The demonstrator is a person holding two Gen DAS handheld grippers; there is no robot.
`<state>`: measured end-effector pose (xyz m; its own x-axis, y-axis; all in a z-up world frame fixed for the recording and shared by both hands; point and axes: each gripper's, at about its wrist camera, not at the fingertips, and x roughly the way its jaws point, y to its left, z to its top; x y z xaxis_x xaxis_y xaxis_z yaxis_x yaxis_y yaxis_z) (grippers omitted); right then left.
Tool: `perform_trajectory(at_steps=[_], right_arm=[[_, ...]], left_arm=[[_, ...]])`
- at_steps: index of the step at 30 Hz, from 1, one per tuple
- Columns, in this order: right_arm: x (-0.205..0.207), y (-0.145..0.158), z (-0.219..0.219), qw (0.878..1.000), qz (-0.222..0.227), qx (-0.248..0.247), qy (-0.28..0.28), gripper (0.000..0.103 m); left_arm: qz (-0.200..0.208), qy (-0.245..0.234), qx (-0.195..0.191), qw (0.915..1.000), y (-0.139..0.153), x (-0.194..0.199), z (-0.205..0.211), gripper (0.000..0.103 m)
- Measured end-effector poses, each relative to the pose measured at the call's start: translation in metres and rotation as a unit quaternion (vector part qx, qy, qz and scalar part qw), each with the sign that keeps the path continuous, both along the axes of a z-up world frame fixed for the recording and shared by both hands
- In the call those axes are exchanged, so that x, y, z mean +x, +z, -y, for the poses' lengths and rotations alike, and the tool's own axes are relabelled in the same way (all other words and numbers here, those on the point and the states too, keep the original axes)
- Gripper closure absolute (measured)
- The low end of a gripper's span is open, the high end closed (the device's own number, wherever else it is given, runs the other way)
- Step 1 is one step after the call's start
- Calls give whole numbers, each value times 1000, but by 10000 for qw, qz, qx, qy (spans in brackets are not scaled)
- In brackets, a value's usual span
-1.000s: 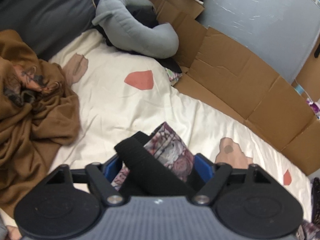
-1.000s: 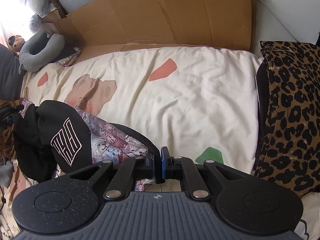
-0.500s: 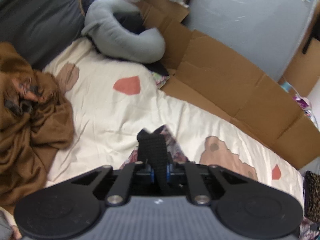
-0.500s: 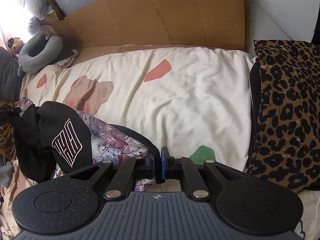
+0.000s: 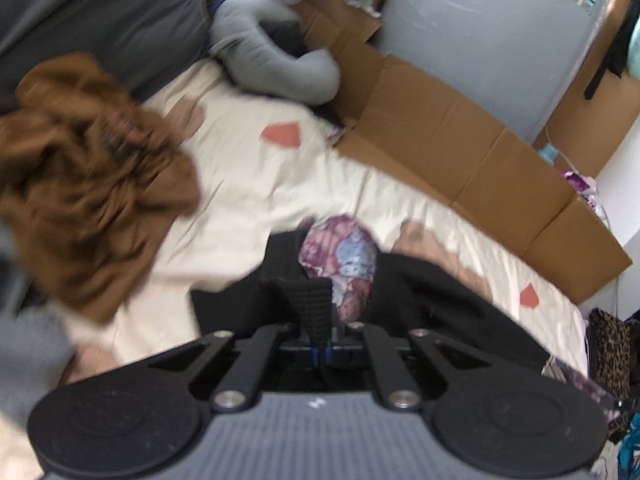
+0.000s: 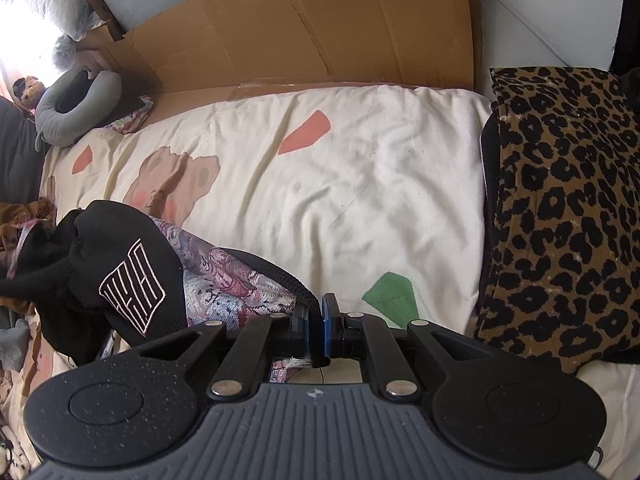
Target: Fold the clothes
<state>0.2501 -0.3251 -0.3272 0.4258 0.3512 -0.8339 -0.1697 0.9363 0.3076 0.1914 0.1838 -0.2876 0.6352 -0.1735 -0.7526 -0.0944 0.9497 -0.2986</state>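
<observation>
Left wrist view has the left gripper clamped on the black jacket's ribbed hem, right gripper pinching it too, so next it probably needs spreading flat on the bed.

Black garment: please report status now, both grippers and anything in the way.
Left gripper shut on black ribbed band. Right gripper shut on black ribbed edge. Black garment bunched, unfolded, on cream sheet. Brown garment heaped nearby.

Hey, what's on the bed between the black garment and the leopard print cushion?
Only bare cream bedsheet with printed patches lies between the black garment and the leopard print cushion, shown in the right wrist view.
</observation>
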Motion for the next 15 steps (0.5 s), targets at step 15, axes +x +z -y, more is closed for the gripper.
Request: perform_trajectory(at_steps=[15], right_arm=[[-26, -15, 2, 9985, -515, -27, 190, 99]], left_arm=[[-1105, 427, -63, 9929, -16, -112, -47, 100]])
